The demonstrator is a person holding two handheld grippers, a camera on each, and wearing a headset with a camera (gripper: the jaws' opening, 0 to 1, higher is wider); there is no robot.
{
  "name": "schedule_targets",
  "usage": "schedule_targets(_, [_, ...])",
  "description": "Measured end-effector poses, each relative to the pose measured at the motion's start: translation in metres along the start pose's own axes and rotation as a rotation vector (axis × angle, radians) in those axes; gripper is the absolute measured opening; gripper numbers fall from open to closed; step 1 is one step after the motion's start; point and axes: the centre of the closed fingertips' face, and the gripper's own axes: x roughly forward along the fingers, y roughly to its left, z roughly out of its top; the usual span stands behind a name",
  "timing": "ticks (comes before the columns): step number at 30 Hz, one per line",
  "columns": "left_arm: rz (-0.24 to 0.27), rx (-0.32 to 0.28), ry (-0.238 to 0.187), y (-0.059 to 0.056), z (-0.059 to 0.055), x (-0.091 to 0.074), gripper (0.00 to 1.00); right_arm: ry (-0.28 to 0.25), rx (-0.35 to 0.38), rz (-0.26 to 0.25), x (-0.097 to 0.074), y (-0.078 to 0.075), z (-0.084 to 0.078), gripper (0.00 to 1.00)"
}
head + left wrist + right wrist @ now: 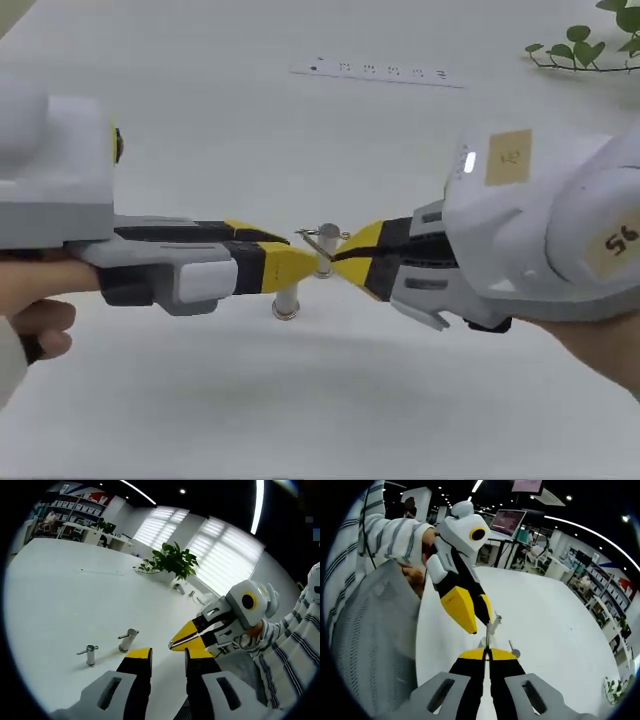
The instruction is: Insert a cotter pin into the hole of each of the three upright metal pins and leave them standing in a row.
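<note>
Two metal pins, each with a cotter pin through it, stand near each other on the white table. The right gripper pinches a thin cotter pin above them, meeting the left gripper, whose jaws are parted. Lining it up squarely with the hole looks essential.
</note>
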Motion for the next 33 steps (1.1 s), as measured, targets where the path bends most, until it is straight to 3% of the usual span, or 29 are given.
schedule_targets(6, [-0.014, -0.019, 0.002, -0.0051, 0.0002, 0.0047, 0.15, 0.005, -0.049, -0.009, 0.0006, 0.0027, -0.0004, 0.02])
schedule_targets(15, [-0.021, -0.053, 0.016, -0.0031, -0.0011, 0.0066, 0.06, -0.002, -0.106, -0.022, -0.0007, 0.0028, 0.0029, 0.02])
schedule_targets(20, [-0.024, -0.068, 0.0, -0.0043, 0.0014, 0.0064, 0.05, -0.005, -0.109, -0.036, -0.0025, -0.0004, 0.0044, 0.02])
schedule_targets(23, [-0.027, -0.094, -0.002, 0.0015, 0.0031, 0.005, 0.05, 0.004, -0.132, -0.044, -0.0033, -0.0022, 0.0044, 0.02])
schedule_targets(33, [-0.037, -0.167, 0.007, -0.0027, 0.0, 0.0057, 0.01, 0.021, -0.175, -0.041, -0.0037, -0.001, 0.0037, 0.02])
